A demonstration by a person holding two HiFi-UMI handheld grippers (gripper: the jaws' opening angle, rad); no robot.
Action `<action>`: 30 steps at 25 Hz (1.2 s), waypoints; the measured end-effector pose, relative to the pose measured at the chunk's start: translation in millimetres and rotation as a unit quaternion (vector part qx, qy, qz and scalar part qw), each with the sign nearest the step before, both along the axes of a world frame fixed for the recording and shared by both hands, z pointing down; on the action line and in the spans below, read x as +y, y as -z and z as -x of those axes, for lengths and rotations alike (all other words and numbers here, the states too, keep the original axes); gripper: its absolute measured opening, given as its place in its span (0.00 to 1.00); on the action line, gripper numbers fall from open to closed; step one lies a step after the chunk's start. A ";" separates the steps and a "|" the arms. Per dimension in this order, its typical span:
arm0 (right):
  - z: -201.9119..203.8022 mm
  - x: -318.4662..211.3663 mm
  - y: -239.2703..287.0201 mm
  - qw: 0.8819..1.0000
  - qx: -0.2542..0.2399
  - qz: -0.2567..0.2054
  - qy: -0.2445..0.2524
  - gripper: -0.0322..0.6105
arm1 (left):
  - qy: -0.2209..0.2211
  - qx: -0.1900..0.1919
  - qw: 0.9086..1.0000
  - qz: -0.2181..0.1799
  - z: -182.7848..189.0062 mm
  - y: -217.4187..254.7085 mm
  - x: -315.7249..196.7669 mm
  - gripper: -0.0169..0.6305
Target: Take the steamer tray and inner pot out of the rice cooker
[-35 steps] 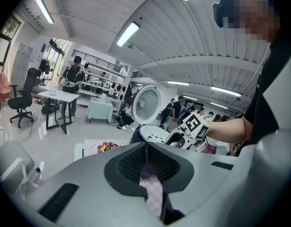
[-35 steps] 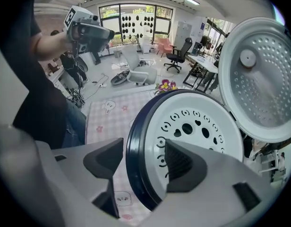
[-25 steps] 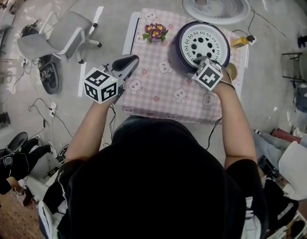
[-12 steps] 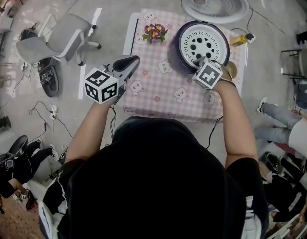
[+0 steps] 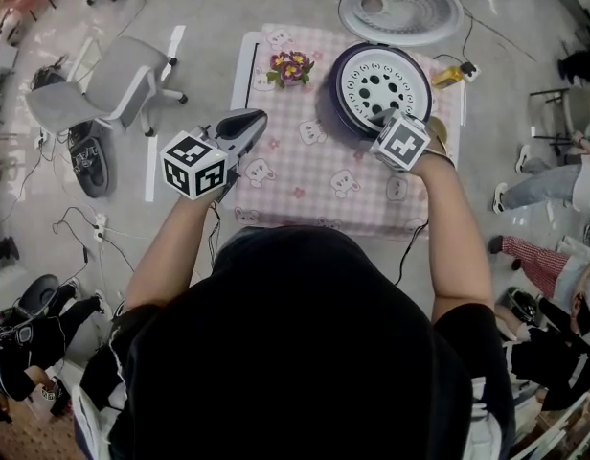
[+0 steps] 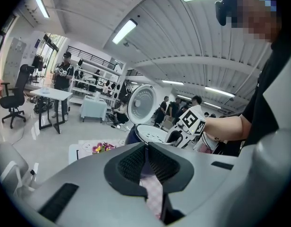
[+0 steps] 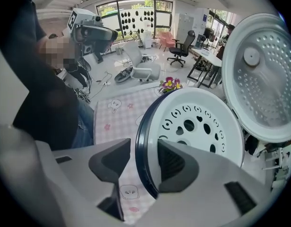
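**White tray about to be gripped at its near edge**

White plastic, round and pierced with round and heart-shaped holes, the steamer tray [image 5: 383, 80] sits flat in the mouth of the dark blue rice cooker [image 5: 327, 94]. The cooker stands at the far right of the pink checked table [image 5: 295, 185] with its lid [image 5: 400, 8] thrown back. The inner pot cannot be seen; it is presumably under the tray.

The step in hand looks like the first one, taking hold of the tray. The right gripper [image 5: 383, 119] points steeply down over the cooker's near rim. In the right gripper view its jaws have just been closing, with the rim and the tray's edge between them. One finger lies over the tray's inner side, while the other stands clear of the dark outer wall, so nothing is pinched yet.

The next move likely calls for catching only the tray's thin lip, not the cooker wall, then lifting it straight up and level.

The left gripper [image 5: 257, 116] hangs apart over the table's left edge, jaws together on nothing.
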State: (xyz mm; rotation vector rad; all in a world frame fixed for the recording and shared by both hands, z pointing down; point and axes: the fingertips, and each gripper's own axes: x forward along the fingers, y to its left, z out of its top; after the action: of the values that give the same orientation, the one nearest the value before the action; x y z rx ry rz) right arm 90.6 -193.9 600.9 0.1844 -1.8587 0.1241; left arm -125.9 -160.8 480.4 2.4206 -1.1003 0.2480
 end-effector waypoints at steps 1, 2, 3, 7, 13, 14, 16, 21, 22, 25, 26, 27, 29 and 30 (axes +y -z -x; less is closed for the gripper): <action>-1.1 -0.9 2.2 1.000 -0.001 -0.004 -0.002 0.34 | -0.002 0.001 1.000 -0.001 -1.4 -0.1 0.2 0.09; -1.9 -1.6 3.8 1.000 -0.002 -0.008 -0.004 0.33 | -0.004 0.001 1.000 -0.002 -2.4 0.1 0.7 0.09; -2.8 -2.6 5.2 1.000 -0.003 -0.010 -0.007 0.32 | -0.006 0.001 1.000 -0.003 -2.9 0.5 1.2 0.09; -3.4 -6.7 11.0 1.000 -0.010 -0.018 -0.021 0.26 | -0.011 -0.002 1.000 -0.009 -1.4 4.7 0.2 0.09; -4.0 -3.6 30.5 0.999 -0.017 -0.033 -0.025 0.15 | -0.020 -0.001 1.000 -0.005 -6.5 13.2 0.0 0.09; -4.3 -2.6 31.4 0.999 -0.013 -0.037 -0.023 0.15 | -0.023 -0.001 1.000 -0.006 -6.9 14.5 1.2 0.09; -3.7 -1.2 34.1 0.999 -0.005 -0.049 -0.020 0.14 | -0.026 -0.002 1.000 -0.006 -6.4 16.3 4.5 0.09; 1.3 4.2 32.6 0.998 -0.013 -0.056 -0.016 0.11 | -0.026 -0.002 1.000 -0.008 -3.9 15.4 6.3 0.09; 1.0 4.6 33.4 0.998 -0.011 -0.058 -0.017 0.11 | -0.027 -0.001 1.000 -0.008 -3.6 15.8 6.8 0.09; 1.6 6.4 36.6 0.998 -0.009 -0.062 -0.021 0.10 | -0.032 -0.001 0.999 -0.008 -3.0 17.3 9.1 0.09; 1.9 7.1 37.0 0.998 -0.009 -0.064 -0.021 0.11 | -0.033 -0.001 0.999 -0.008 -3.1 17.7 10.0 0.09; 1.5 7.7 36.8 0.998 -0.008 -0.066 -0.021 0.10 | -0.034 -0.001 0.999 -0.008 -3.6 17.9 10.8 0.09; -0.2 8.9 36.0 0.997 -0.004 -0.071 -0.021 0.10 | -0.036 -0.001 0.999 -0.009 -4.3 18.4 11.7 0.09; -0.7 9.1 36.1 0.997 -0.003 -0.072 -0.022 0.10 | -0.036 -0.001 0.999 -0.009 -3.9 18.6 11.9 0.09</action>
State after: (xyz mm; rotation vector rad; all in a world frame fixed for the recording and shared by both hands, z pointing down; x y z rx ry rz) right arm 91.2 -184.8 564.8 0.3253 -1.8717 0.0212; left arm -122.0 -148.9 461.8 2.4794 -1.0215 0.2647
